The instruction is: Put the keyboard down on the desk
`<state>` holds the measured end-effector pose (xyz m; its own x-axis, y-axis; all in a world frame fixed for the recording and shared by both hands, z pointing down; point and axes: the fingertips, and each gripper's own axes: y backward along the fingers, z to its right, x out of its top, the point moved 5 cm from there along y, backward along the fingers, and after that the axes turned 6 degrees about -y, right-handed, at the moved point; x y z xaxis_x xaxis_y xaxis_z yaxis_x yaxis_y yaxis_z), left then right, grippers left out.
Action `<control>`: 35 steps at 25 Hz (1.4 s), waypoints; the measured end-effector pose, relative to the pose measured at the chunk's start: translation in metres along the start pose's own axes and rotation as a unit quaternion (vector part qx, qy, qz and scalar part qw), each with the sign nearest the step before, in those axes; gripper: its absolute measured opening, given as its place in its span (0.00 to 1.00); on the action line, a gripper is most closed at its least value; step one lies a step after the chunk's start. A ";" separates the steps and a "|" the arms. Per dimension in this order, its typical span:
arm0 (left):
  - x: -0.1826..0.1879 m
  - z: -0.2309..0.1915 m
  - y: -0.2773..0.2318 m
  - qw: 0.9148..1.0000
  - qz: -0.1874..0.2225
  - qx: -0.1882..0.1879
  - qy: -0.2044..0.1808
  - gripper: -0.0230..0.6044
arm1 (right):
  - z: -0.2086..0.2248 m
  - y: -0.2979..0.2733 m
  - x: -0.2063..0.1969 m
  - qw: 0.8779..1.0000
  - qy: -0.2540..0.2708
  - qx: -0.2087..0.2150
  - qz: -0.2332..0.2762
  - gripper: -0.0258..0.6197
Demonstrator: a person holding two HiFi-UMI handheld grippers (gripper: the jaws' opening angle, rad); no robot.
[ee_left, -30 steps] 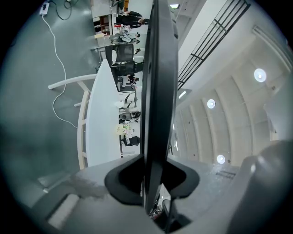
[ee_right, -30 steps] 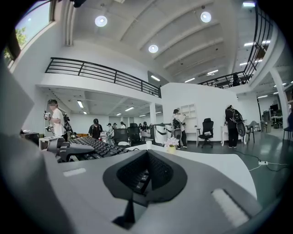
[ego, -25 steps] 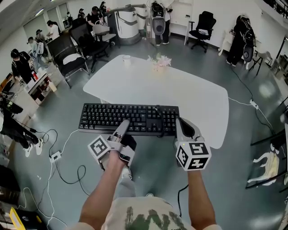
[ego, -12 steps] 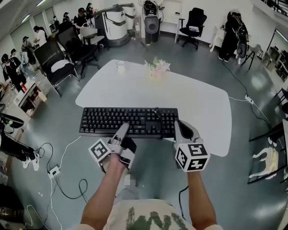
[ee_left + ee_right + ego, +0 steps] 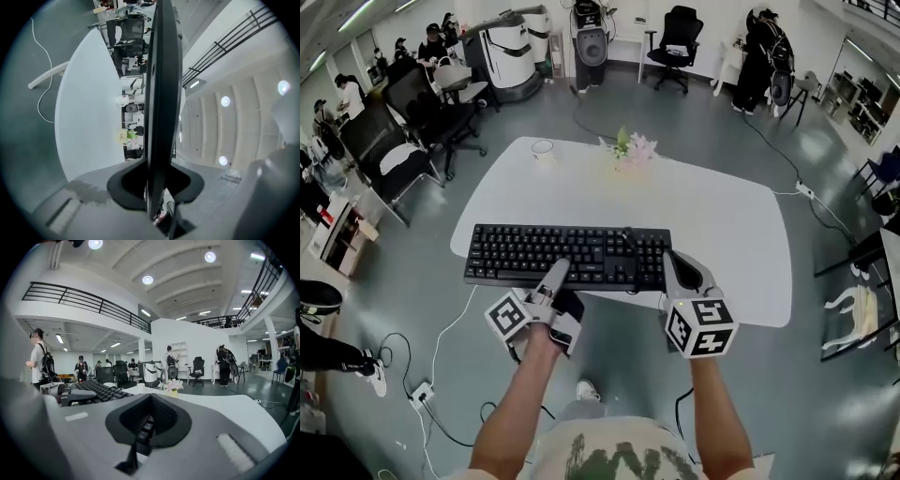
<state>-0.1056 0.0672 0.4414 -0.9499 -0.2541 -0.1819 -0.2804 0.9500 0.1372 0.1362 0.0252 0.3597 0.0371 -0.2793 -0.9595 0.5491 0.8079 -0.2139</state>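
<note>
A black keyboard (image 5: pixel 567 255) is held level over the near edge of the white desk (image 5: pixel 712 225). My left gripper (image 5: pixel 561 272) is shut on the keyboard's front edge near its middle. My right gripper (image 5: pixel 673 267) is shut on its front right corner. The left gripper view shows the keyboard (image 5: pixel 161 93) edge-on between the jaws of the left gripper (image 5: pixel 157 187), with the desk (image 5: pixel 84 122) beside it. In the right gripper view the keys (image 5: pixel 96 389) run off to the left from the right gripper (image 5: pixel 149 420), above the desk top (image 5: pixel 220 404). Whether the keyboard touches the desk I cannot tell.
A white cup (image 5: pixel 543 148) and a small pot of flowers (image 5: pixel 631 147) stand at the desk's far edge. Office chairs (image 5: pixel 403 141) and several people are at the back left. Cables and a power strip (image 5: pixel 420 395) lie on the floor at the left.
The desk has come nearer and lies further under the keyboard, whose left end now overlaps it. Both grippers keep their hold on the keyboard.
</note>
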 end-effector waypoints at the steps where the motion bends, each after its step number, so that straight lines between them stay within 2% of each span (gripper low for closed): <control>1: 0.005 -0.002 -0.002 1.000 -0.003 -0.001 0.003 0.18 | -0.003 -0.003 0.000 1.000 0.000 -0.004 -0.001 0.04; 7: 0.027 -0.010 -0.011 1.000 -0.024 -0.006 0.011 0.18 | -0.016 -0.016 0.000 1.000 0.000 -0.027 -0.004 0.04; 19: 0.033 -0.016 -0.024 0.998 -0.058 -0.018 0.020 0.18 | -0.019 -0.015 0.000 0.998 -0.008 -0.060 0.005 0.04; 29: 0.038 -0.033 -0.057 0.997 -0.074 -0.012 0.024 0.18 | 0.000 -0.043 0.000 0.997 -0.019 -0.071 0.007 0.04; 35: 0.042 -0.046 -0.098 0.996 -0.081 -0.009 0.023 0.18 | 0.027 -0.076 0.005 0.997 -0.026 -0.073 0.003 0.04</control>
<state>-0.1240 -0.0453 0.4650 -0.8969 -0.4133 -0.1575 -0.4334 0.8922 0.1270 0.1171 -0.0517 0.3762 0.0858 -0.2976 -0.9508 0.4220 0.8754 -0.2359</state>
